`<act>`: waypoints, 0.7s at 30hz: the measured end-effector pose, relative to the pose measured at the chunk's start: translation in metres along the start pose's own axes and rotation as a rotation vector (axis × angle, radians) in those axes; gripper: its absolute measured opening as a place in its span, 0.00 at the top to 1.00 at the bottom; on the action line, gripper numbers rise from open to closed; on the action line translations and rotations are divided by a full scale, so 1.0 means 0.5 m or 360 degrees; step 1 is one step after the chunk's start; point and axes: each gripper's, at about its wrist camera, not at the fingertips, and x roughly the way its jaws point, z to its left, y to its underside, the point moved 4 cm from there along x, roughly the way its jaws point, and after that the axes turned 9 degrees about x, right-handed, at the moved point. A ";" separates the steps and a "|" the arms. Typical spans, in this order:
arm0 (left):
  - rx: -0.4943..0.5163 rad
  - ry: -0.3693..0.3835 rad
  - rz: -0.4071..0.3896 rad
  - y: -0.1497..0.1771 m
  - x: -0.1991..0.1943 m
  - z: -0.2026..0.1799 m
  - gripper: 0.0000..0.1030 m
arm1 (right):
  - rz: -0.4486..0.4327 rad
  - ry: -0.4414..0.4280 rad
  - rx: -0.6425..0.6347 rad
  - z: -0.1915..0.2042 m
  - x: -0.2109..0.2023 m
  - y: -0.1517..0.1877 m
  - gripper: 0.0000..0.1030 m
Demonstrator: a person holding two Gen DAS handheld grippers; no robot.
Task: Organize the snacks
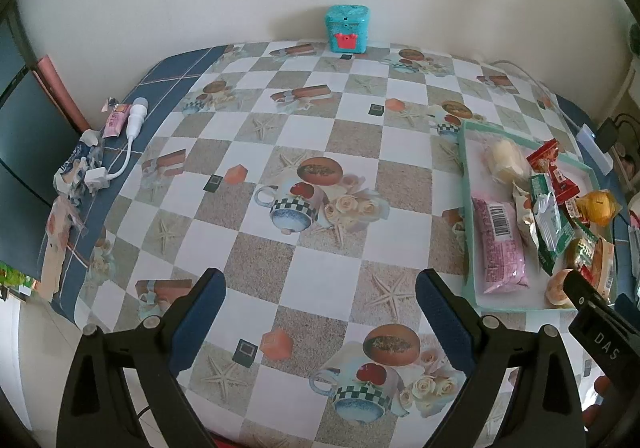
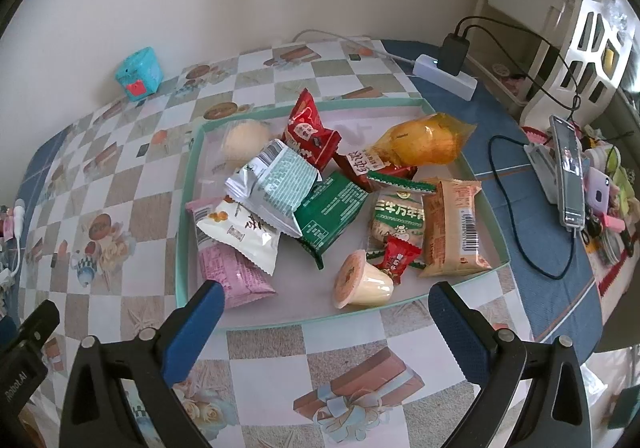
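A shallow mint-green tray (image 2: pixel 188 184) on the patterned tablecloth holds several wrapped snacks: a pink packet (image 2: pixel 236 276), a white packet (image 2: pixel 240 232), a silver packet (image 2: pixel 276 184), a green packet (image 2: pixel 332 208), a red packet (image 2: pixel 308 132), a yellow bag (image 2: pixel 424 140), an orange bar (image 2: pixel 452 224) and a jelly cup (image 2: pixel 360 282). My right gripper (image 2: pixel 326 306) is open and empty, just in front of the tray's near rim. My left gripper (image 1: pixel 320 294) is open and empty over bare tablecloth, left of the tray (image 1: pixel 466 208); the pink packet (image 1: pixel 502 244) lies nearest it.
A teal box (image 1: pixel 347 29) stands at the far wall. A white charger and cable (image 1: pixel 132 128) and wrappers (image 1: pixel 76 172) lie at the table's left edge. A power strip (image 2: pixel 444 74), cables and a phone on a stand (image 2: pixel 568 172) sit right of the tray.
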 end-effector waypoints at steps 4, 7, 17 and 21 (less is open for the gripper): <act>-0.0007 -0.0003 0.0004 0.001 0.002 0.001 0.07 | 0.0004 0.0000 -0.0005 0.000 0.002 0.000 0.00; -0.0008 -0.0004 0.0006 0.001 0.002 0.002 0.07 | 0.0005 0.0000 -0.0004 0.001 0.002 0.000 0.00; -0.0031 -0.0010 0.0012 0.001 0.006 0.007 0.07 | 0.0010 0.0000 -0.0011 0.003 0.005 0.003 0.00; -0.0048 -0.0016 0.0018 0.001 0.007 0.009 0.07 | 0.0017 0.0001 -0.0018 0.004 0.007 0.003 0.00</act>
